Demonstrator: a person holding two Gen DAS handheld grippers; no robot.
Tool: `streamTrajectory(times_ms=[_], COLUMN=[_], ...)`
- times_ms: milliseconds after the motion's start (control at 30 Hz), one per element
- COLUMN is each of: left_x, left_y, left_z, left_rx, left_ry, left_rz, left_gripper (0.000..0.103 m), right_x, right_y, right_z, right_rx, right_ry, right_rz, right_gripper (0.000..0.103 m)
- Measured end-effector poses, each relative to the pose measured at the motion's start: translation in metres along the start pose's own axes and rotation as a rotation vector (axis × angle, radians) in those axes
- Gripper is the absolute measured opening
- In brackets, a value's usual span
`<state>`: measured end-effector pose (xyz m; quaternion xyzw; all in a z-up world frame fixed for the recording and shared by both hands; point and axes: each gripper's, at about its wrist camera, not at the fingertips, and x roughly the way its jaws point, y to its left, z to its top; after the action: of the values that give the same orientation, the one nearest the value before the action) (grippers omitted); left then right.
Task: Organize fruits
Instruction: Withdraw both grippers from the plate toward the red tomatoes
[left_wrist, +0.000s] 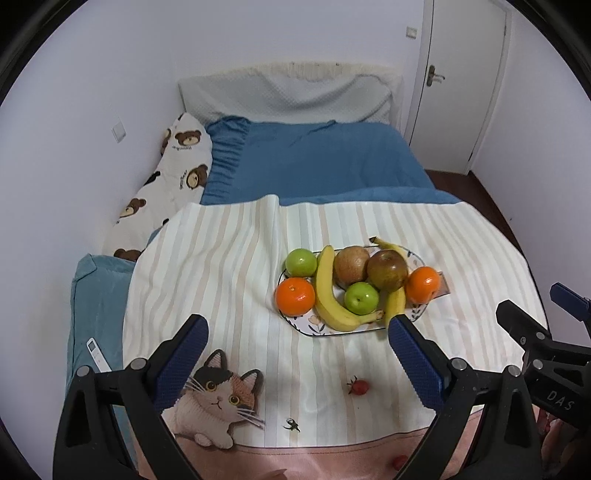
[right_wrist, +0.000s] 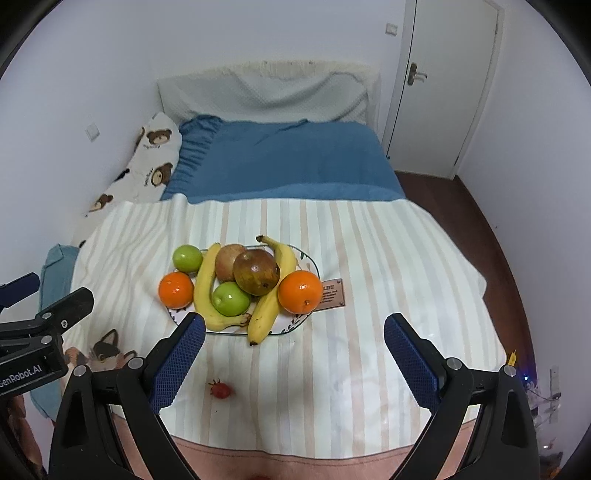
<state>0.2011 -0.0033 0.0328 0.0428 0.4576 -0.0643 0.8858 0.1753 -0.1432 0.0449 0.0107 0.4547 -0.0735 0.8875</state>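
Left gripper: held above the striped blanket, jaws spread wide, nothing carried. It is aimed just short of the plate, so either the plate or the loose fruit below can be reached.

Right gripper: jaws likewise wide apart and empty, hovering level with its partner beside it; the plate's near rim is framed between its fingers.

Plate: set on the blanket in the middle of the bed, already crowded. Two oranges are perched at the outer edges, two bananas are curved through the middle, two green apples and two brownish fruits are packed between them.

Strawberry: the one clear straggler, lying on the cloth well short of the plate, nearer the grippers. It looks small and soft, so a light pinch would be called for.

Stage: judged close to finished, with the strawberry still to be gathered.

Risk: an edge orange could be nudged off the plate if room is forced.

Printed cat: only blanket decoration.
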Motion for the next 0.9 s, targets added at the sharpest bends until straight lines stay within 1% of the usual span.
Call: streamTrajectory(times_ms=[200,333,400,500,567,667,733,767,800,867,900], left_x=[-0.023,-0.033,-0.031,-0.023,-0.015,0.002,0.023,0.031,0.045,0.059,0.069], left_y=[-0.003,-0.004,-0.004,-0.003,-0.004,-0.006,-0.007,-0.007,-0.005,-0.002,0.000], left_z=[-0.012,-0.019,-0.021,-0.027,-0.035,-0.053,-0.070,-0.078,-0.089,-0.105,-0.115], left_rx=[-0.022,-0.033,-0.035,-0.040,-0.032,-0.008,0.015,0.023,0.029,0.027,0.027], left_ry=[-0.032,-0.050,-0.040,-0.016,0.013,0.066,0.118,0.144,0.188,0.239,0.271], left_rz=[-0.010,-0.004,-0.001,0.007,0.023,0.067,0.106,0.117,0.126,0.134,0.142], left_gripper=[0.100,0.100,0.100,0.100,0.100,0.100,0.100,0.100,0.100,0.100,0.100], right_x=[-0.036,-0.050,-0.053,-0.050,-0.039,-0.004,0.025,0.036,0.054,0.080,0.092], right_y=[-0.004,-0.005,-0.007,-0.008,-0.009,-0.006,-0.005,-0.004,-0.004,-0.005,-0.005], right_z=[-0.009,-0.014,-0.016,-0.022,-0.032,-0.058,-0.081,-0.090,-0.107,-0.136,-0.150], right_rx=[0.023,0.030,0.036,0.054,0.072,0.090,0.103,0.110,0.131,0.156,0.169], right_ry=[-0.056,-0.074,-0.075,-0.042,0.022,0.176,0.283,0.322,0.387,0.477,0.522], right_rz=[0.004,0.006,0.012,0.040,0.101,0.176,0.204,0.213,0.231,0.236,0.244], right_gripper=[0.099,0.099,0.099,0.099,0.099,0.099,0.099,0.099,0.099,0.099,0.096])
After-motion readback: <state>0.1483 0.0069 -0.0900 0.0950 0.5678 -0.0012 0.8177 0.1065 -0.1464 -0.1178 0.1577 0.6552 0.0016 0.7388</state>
